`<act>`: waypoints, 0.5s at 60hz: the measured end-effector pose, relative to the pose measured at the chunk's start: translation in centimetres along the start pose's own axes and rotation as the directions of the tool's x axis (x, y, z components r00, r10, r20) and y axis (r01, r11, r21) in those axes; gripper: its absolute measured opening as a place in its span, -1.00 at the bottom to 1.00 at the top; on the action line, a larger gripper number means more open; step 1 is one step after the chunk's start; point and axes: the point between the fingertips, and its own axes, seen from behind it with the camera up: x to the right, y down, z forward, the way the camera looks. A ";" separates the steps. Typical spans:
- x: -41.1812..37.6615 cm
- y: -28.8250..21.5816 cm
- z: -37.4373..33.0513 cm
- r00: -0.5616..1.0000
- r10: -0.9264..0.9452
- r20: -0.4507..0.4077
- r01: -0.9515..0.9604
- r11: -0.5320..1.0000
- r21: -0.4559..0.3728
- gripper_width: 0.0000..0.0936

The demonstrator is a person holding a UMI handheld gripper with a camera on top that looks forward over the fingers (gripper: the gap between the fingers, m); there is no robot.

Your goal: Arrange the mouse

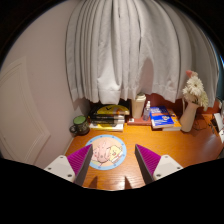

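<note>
A round mouse mat [105, 152] with a pale blue rim and a cartoon picture lies flat on the wooden desk [180, 145]. It sits just ahead of my gripper [114, 158], partly between the two fingers. The gripper is open and holds nothing. Its magenta pads [80, 160] stand either side of the mat, well above the desk. No mouse shows anywhere in the view.
At the back of the desk are a stack of books [108, 121] with a yellow thing on top, a dark jar [80, 125], a box [138, 106], a small bottle [147, 109], a blue book [162, 121] and a vase of flowers [190, 105]. White curtains [120, 50] hang behind.
</note>
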 end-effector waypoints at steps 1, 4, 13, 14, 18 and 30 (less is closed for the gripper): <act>0.2 -0.1 -0.9 1.000 -0.001 0.000 0.001 1.000 0.006 0.80; 0.9 -0.3 -3.5 1.000 -0.003 0.000 0.003 1.000 0.021 0.80; 3.6 -0.5 -9.9 1.000 -0.001 -0.026 0.003 0.997 0.077 0.80; 4.0 -0.5 -10.5 0.999 0.004 -0.031 -0.001 0.997 0.082 0.80; 5.3 0.0 -12.6 0.999 0.025 -0.043 -0.021 0.995 0.094 0.80; 10.2 2.0 -16.5 0.992 0.050 -0.114 -0.038 0.993 0.110 0.80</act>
